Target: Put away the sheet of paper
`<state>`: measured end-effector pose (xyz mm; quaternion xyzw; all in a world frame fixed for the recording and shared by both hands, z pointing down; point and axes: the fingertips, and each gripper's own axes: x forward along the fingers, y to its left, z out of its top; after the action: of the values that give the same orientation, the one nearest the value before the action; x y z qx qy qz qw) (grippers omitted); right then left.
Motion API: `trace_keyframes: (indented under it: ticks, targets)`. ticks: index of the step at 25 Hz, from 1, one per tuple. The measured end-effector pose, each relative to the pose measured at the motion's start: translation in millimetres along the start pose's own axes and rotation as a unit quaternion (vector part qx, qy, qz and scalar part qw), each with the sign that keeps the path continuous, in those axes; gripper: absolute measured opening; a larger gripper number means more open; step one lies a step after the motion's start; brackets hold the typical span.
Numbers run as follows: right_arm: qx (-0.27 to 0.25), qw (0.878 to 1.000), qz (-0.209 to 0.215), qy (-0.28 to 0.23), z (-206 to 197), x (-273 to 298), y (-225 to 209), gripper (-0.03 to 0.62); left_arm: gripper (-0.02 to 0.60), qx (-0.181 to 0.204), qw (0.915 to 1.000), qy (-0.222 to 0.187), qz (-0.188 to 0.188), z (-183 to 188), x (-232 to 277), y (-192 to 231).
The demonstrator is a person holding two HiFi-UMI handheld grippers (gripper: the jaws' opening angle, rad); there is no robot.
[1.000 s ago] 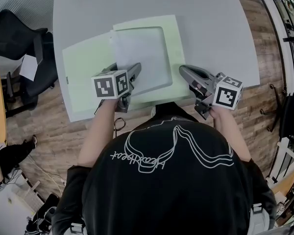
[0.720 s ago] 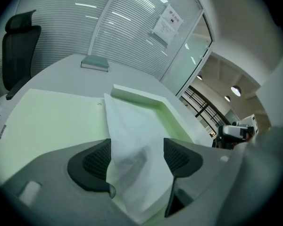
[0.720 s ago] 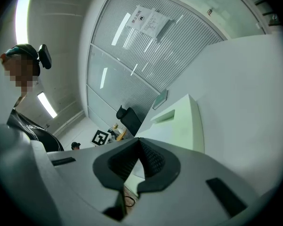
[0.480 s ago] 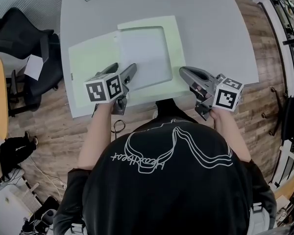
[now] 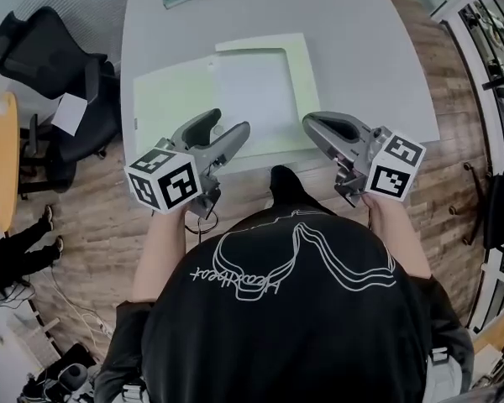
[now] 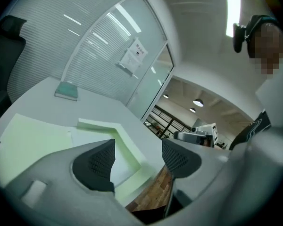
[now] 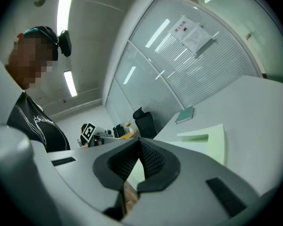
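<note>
1. Right, just ahead of both tongs the pale green folder (image 5: 172, 99) lies open on the white table (image 5: 353, 49), with its flat cover spread beyond my left gripper (image 5: 227, 124).
2. The sheet of paper (image 5: 254, 99) sits inside the folder's raised-rim half, just past my tips and touching neither tong.
3. Left gripper's jaws are wide apart with nothing between them, its tips above the folder's near edge.
4. Right gripper (image 5: 309, 120) is clenched on nothing, just right of the folder.
5. Both hands are held low, close to my chest, with the marker cubes toward me.
</note>
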<state>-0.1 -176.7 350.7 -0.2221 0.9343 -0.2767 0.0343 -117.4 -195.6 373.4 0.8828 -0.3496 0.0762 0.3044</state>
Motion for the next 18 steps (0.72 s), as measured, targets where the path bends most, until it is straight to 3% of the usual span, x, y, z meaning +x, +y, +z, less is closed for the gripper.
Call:
trace_keyframes:
  ticks: [3,6,9,12,18]
  targets:
    - [-0.034,0.999,0.018,-0.005,4.2,1.1,31.6,0.008,0.310,0.041,0.9963,-0.036,-0.067,10.0,-24.9,-43.7]
    - [-0.058,0.998,0.034,-0.008,4.5,1.3,58.8,0.008,0.276,0.081,0.9898,-0.058,-0.101,15.6,-46.5,-76.3]
    - [-0.075,0.996,0.043,-0.007,8.0,3.1,73.3,0.008,0.211,0.091,0.9868,-0.079,-0.108,24.1,-59.5,-88.4]
    - [-0.084,0.995,0.046,-0.006,13.0,4.7,80.6,0.008,0.041,0.087,0.9852,-0.091,-0.116,30.2,-68.5,-94.2]
    - [-0.095,0.994,0.051,-0.005,14.3,7.1,88.3,0.008,0.011,0.104,0.9821,-0.100,-0.121,28.9,-75.5,-101.4]
